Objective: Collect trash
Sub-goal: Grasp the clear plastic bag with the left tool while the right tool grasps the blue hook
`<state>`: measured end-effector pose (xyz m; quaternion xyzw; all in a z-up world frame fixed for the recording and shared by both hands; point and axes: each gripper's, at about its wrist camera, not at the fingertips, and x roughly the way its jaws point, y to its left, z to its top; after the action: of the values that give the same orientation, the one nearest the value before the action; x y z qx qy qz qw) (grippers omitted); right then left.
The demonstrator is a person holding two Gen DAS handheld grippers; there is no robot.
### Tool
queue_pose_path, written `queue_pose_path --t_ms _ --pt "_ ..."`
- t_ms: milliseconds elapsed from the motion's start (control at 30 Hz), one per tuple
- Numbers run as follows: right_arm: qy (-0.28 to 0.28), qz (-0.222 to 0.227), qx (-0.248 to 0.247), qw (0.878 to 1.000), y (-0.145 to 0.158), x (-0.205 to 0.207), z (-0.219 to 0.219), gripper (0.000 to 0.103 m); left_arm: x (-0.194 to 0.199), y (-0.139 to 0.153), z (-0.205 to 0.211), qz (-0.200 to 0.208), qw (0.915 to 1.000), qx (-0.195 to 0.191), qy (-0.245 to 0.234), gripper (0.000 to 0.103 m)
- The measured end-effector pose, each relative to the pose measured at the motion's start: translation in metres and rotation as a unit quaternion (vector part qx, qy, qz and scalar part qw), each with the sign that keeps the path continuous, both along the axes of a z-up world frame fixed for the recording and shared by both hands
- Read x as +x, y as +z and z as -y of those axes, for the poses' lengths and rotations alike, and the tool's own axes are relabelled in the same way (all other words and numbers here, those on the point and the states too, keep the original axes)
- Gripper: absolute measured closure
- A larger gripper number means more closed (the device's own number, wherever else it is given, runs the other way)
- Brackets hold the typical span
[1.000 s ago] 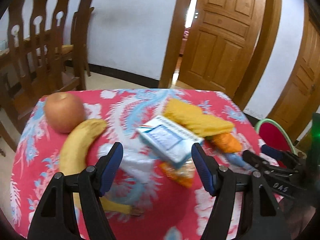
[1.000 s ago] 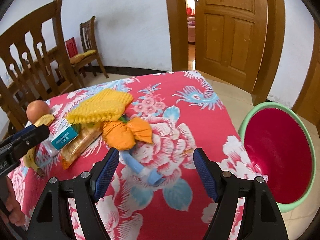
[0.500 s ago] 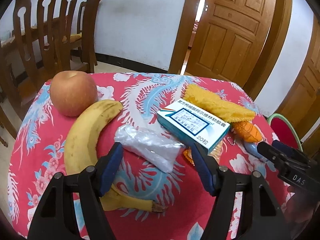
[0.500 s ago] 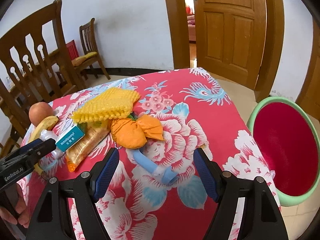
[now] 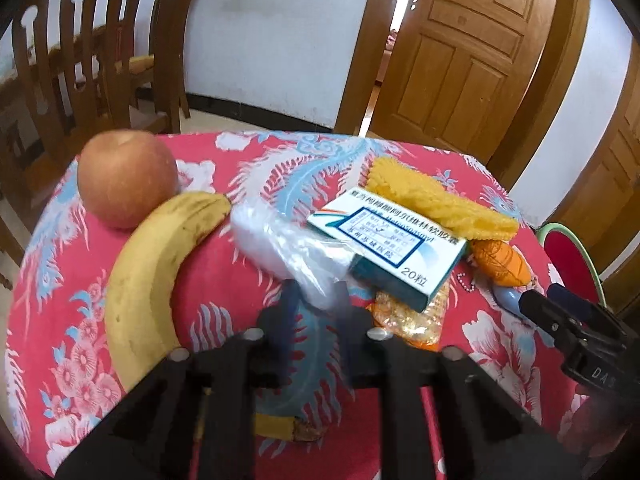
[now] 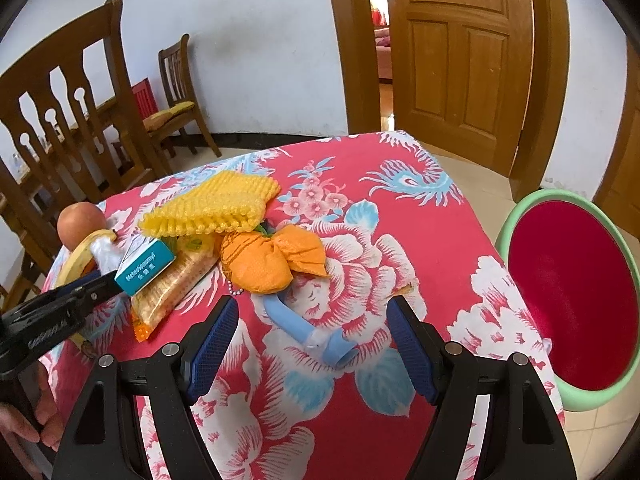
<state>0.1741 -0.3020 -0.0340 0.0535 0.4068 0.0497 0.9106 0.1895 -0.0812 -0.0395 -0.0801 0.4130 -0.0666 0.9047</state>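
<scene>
My left gripper [image 5: 316,300] has closed on the near end of a crumpled clear plastic bag [image 5: 288,248] lying on the red flowered tablecloth [image 5: 208,280]. A white and teal medicine box [image 5: 392,256] leans on an orange snack wrapper [image 5: 408,316] just right of it. A yellow foam net [image 6: 212,208], an orange bag [image 6: 268,260] and a blue tube [image 6: 304,328] lie nearby. My right gripper [image 6: 312,344] is open and empty above the blue tube. A red basin with a green rim [image 6: 568,296] stands on the floor at the right.
An apple [image 5: 124,176] and a banana [image 5: 152,264] lie left of the plastic bag. Wooden chairs [image 6: 60,120] stand beyond the table's left side. A wooden door [image 6: 460,52] is behind. The table's right edge drops off beside the basin.
My left gripper moved forward and down to the plastic bag and its jaws closed on it. My right gripper stayed open and shifted slightly forward.
</scene>
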Motion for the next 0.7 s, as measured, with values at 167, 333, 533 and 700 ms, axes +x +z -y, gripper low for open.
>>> queue_pose_path --t_ms 167,333,533,700 --pt "0.000 -0.001 0.001 1.000 0.000 0.000 0.000 0.025 -0.008 0.002 -0.005 0.006 0.9998 -0.016 -0.003 0.090" --pt "0.001 -0.003 -0.001 1.000 0.000 0.000 -0.001 0.025 -0.023 0.015 -0.009 0.021 0.9992 -0.034 -0.008 0.090" --pt "0.029 0.003 -0.003 1.000 0.002 -0.006 -0.005 0.025 -0.043 0.034 -0.010 0.037 0.9978 -0.053 -0.018 0.090" --pt "0.042 -0.007 -0.001 0.999 -0.004 -0.010 -0.012 0.025 -0.048 0.040 -0.006 0.040 0.9975 -0.053 -0.025 0.090"
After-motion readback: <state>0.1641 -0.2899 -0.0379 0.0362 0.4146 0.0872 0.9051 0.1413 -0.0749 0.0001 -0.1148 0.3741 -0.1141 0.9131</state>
